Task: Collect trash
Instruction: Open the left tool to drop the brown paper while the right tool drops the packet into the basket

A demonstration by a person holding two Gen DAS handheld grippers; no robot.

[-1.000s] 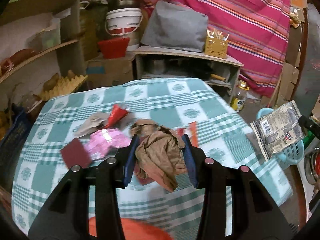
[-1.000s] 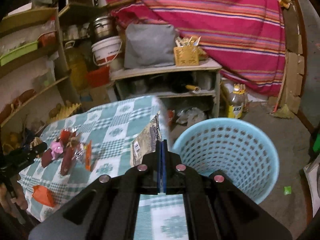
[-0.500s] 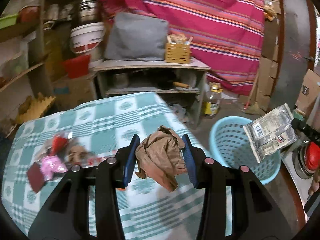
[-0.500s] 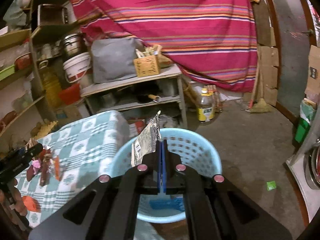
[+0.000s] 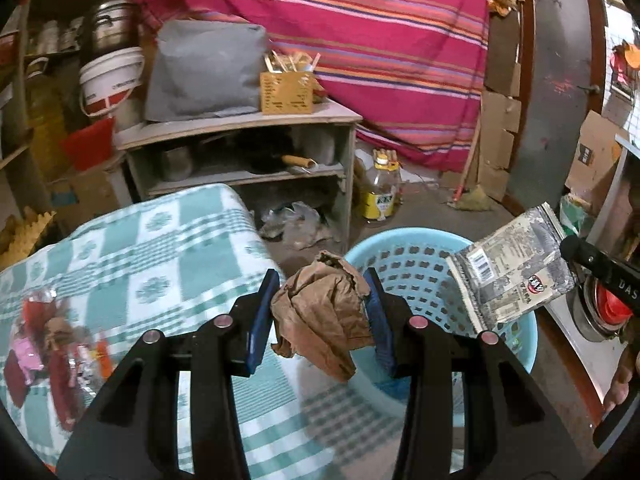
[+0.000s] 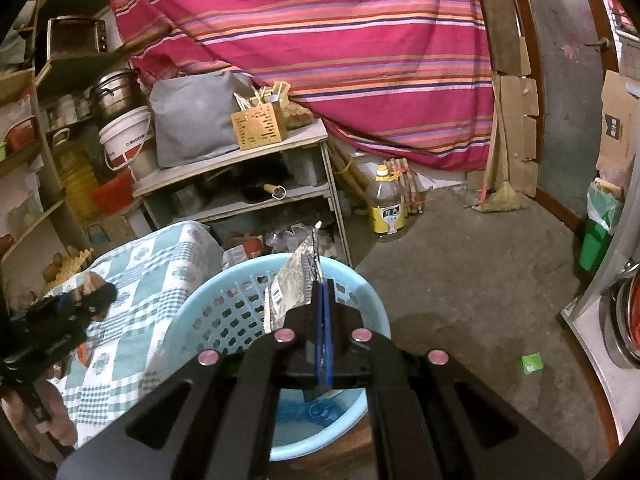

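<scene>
Each black plastic two-finger gripper [image 5: 322, 304] has blue pads [image 5: 262, 312] and round silvery-pink screw heads [image 6: 362, 334]; white lettering, apparently "DAS".

Left wrist view: mounted behind the left tool [image 5: 323, 292], looking forward and downward along its two fingers, close to the checked surface [image 5: 160, 240].
Right wrist view: mounted behind the right tool [image 6: 323, 292], facing forward and downward, directly above the blue basket [image 6: 192, 312].
Shared area: basket [image 5: 404, 240], surface edge [image 6: 160, 248], grey shelf unit [image 5: 240, 124], striped cloth [image 5: 360, 40], oil bottle [image 6: 386, 206].
Cross-sighting: the left view shows the right tool [image 5: 576, 250] at its right edge; the right view shows the left tool [image 6: 96, 296] at its left edge.
</scene>
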